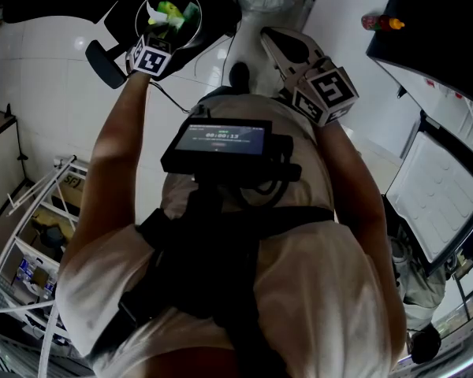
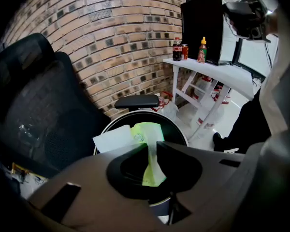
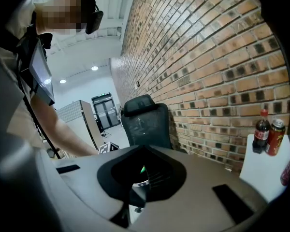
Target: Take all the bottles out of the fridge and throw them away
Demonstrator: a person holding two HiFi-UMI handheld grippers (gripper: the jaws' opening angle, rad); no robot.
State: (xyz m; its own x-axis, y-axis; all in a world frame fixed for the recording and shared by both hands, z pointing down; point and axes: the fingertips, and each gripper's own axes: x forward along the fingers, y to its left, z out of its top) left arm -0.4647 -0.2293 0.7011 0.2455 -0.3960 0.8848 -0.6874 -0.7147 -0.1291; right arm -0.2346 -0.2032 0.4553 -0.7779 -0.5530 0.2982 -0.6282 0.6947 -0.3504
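Only the left gripper view looks down into the round bin [image 2: 180, 130], where pale-green and white litter [image 2: 146, 129] lies. A strip of that green shows through the narrow slit between the jaws of the left gripper [image 2: 152, 145], which stand slightly apart and clamp nothing. The right gripper view shows the right gripper [image 3: 141, 151] with its jaws together and empty. A cola bottle [image 2: 177, 49], a can [image 2: 184, 51] and a sauce bottle [image 2: 202, 50] stand on a white table [image 2: 217, 74] beside a black cabinet [image 2: 203, 28], against a brick wall [image 2: 125, 42]. A black office chair [image 2: 34, 105] sits by the bin on white floor tiles [image 1: 31, 69]. In the head view the left arm stretches out over the bin, while the right arm is bent, its gripper angled toward the bin.
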